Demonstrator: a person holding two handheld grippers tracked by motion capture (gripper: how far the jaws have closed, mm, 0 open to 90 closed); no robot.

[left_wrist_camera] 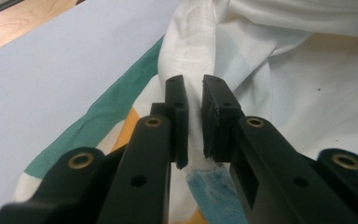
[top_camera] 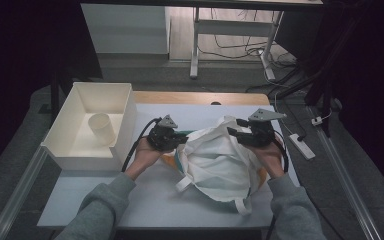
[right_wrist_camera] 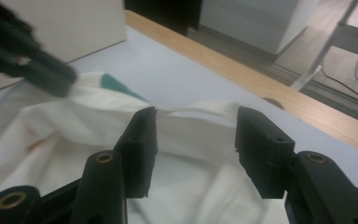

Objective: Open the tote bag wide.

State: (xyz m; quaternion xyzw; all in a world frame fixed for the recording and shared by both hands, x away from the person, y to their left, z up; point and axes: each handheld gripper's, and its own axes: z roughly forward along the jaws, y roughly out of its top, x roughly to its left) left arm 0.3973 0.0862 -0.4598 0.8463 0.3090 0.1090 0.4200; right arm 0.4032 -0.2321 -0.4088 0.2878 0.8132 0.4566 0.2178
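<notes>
The left gripper [left_wrist_camera: 194,116] pinches the left edge of the white bag [top_camera: 220,155]. The right gripper [right_wrist_camera: 196,149] sits open over the bag's right side.

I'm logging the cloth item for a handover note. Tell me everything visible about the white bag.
The white bag looks like soft, crumpled cloth with strap handles, lying bunched on the pale table top over a teal and orange patch. The left hand-held gripper pinches a fold of its edge; the right hand-held gripper hangs open over its rim.

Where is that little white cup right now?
In the high view, the white cup lies tilted inside the open white box at the table's left side, just left of the left claw and the cloth bag.
</notes>
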